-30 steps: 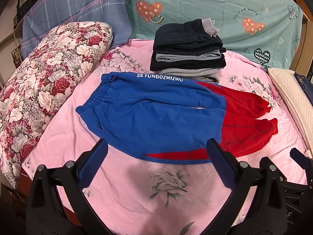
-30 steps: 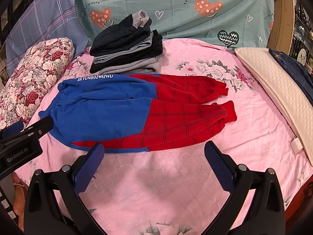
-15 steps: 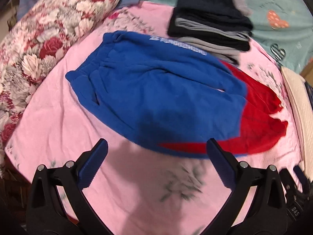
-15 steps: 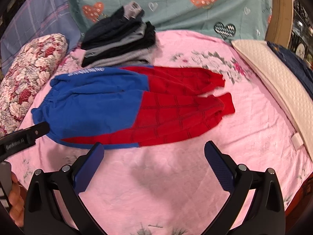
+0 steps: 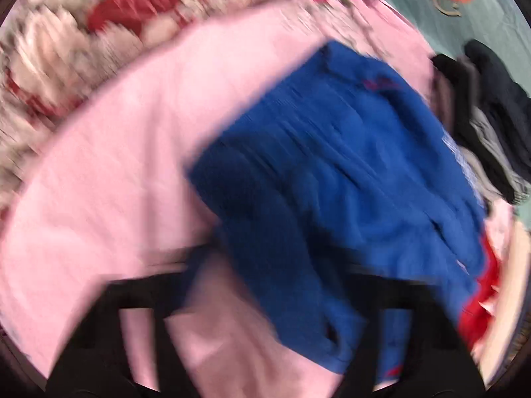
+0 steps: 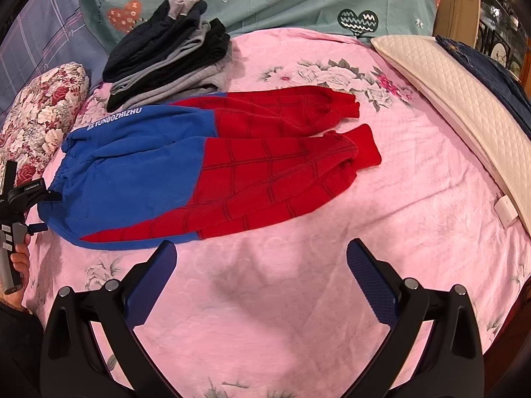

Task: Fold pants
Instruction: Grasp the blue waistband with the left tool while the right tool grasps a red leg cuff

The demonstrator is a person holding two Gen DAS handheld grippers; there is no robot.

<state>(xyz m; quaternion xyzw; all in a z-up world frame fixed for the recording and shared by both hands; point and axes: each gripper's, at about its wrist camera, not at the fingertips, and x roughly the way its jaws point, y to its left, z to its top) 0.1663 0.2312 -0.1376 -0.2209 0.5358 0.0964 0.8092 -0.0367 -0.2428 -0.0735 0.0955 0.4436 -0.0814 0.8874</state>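
Blue waistband of the pants (image 6: 132,162) now fills my blurred left view: left tongs (image 5: 265,265) have swung in, apparently spread; right tongs (image 6: 262,272) hover spread below, pants flat mid-bed.

Black right gripper (image 6: 260,277) frame, silver screws, textured navy jaws.

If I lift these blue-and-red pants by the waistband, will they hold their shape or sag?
The pants will probably sag: they lie limp and creased on the pink bedspread, like soft fleece. The red legs would likely trail and drag. They look light, so the left gripper near the waistband should manage.
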